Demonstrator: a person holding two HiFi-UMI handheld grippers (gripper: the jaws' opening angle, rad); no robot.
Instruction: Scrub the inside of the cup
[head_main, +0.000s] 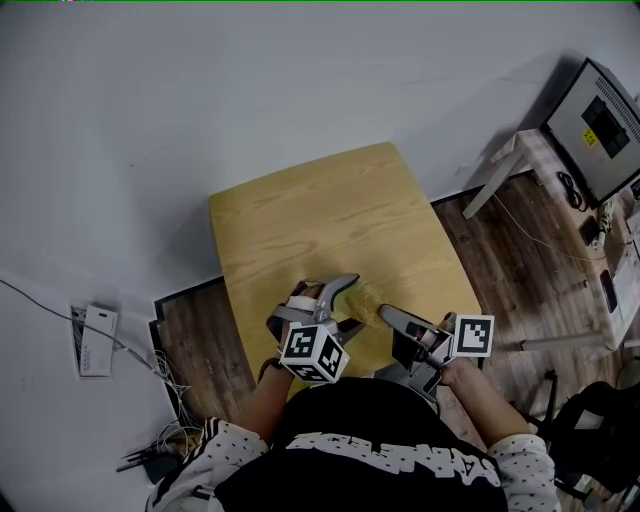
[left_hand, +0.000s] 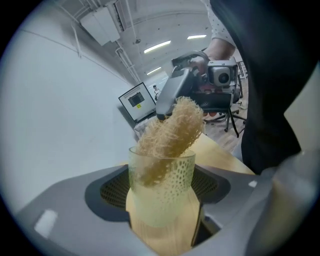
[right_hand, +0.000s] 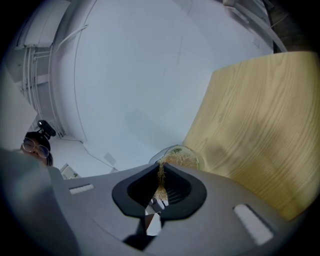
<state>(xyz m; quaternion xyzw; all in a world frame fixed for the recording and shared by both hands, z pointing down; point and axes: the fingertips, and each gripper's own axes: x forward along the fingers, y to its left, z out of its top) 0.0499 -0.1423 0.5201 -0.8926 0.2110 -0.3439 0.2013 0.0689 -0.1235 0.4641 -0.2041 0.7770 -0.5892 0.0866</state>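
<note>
Head view: the left gripper (head_main: 352, 303) clasps the clear cup (head_main: 368, 298) above the wooden table (head_main: 320, 210), with the right gripper (head_main: 388, 315) just beside it; a monitor (head_main: 598, 125) stands well beyond the right gripper. Left gripper view: its jaws squeeze the cup, a loofah scrubber (left_hand: 172, 132) filling its mouth. Right gripper view: the jaws pinch the loofah scrubber, hiding most of the cup beyond.
</note>
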